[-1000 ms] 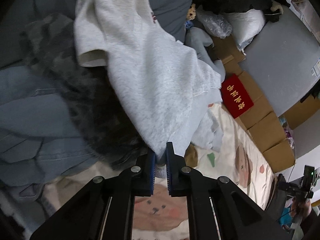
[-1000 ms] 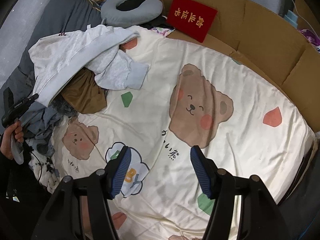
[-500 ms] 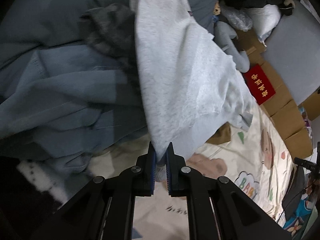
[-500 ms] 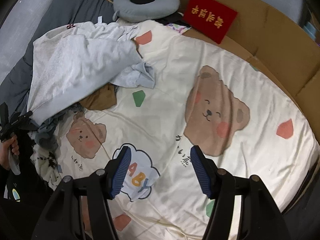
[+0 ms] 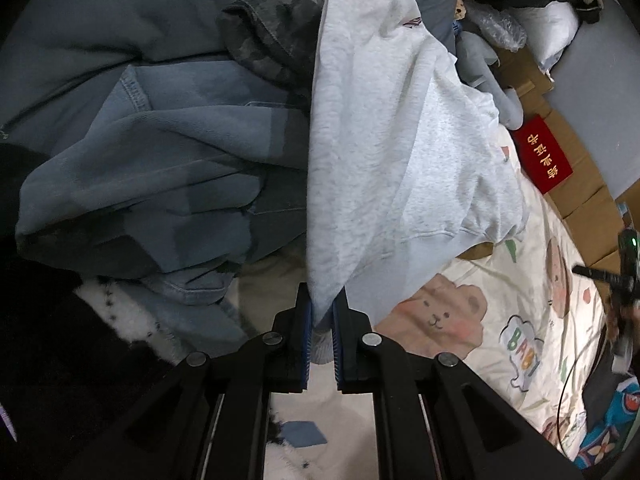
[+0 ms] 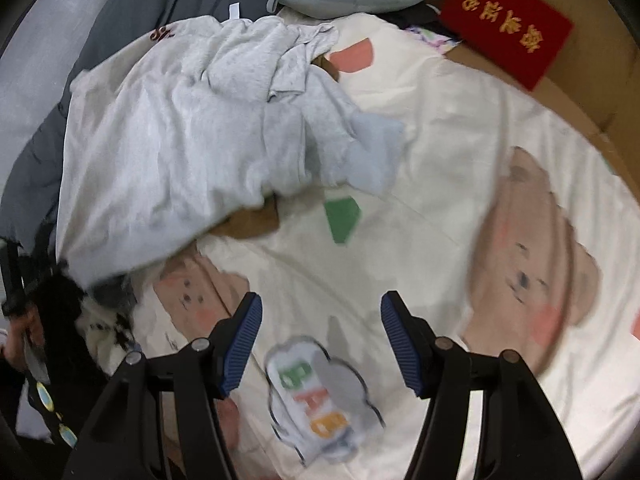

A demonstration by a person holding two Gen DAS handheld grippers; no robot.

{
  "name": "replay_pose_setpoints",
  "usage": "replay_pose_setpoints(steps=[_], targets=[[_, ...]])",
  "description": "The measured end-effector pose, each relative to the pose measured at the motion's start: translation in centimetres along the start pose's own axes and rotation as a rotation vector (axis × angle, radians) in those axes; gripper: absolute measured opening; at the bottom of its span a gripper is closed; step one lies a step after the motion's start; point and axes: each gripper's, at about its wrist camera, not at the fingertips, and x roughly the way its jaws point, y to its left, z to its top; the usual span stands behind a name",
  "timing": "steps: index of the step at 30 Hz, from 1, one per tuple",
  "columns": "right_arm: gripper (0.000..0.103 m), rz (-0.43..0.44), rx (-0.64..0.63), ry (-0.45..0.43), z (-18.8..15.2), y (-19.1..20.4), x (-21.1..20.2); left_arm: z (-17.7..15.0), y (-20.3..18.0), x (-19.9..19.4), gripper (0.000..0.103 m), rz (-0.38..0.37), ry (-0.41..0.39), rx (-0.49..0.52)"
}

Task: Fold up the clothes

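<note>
One grey sweatshirt (image 5: 384, 152) corner pinched between left tongs (image 5: 322, 312)

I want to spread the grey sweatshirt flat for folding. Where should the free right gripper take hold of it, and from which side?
The left gripper already pinches one corner of the grey sweatshirt. The open right gripper would probably do best on the ribbed hem, further along that same edge, coming in low over the bear-print sheet. That edge lies free and faces the sheet; the rest is bunched.

Grey sweatshirt (image 5: 384, 168) hides most of the brown garment (image 6: 250, 222).
</note>
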Motion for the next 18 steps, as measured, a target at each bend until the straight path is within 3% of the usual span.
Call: replay_pose_setpoints(steps=[4, 13, 18], targets=[[0.069, 0.045, 0.007, -0.007, 2.2, 0.8, 3.3, -0.6, 0.7, 0.0, 0.008, 0.014, 0.011, -0.009], [0.069, 0.102, 0.038, 0.007, 5.4, 3.2, 9.9, -1.6, 1.4, 0.9, 0.008, 0.014, 0.036, -0.021], [0.069, 0.080, 0.019, 0.016, 6.6, 3.7, 11.5, -2.0, 1.6, 1.7, 0.008, 0.002, 0.045, -0.031]])
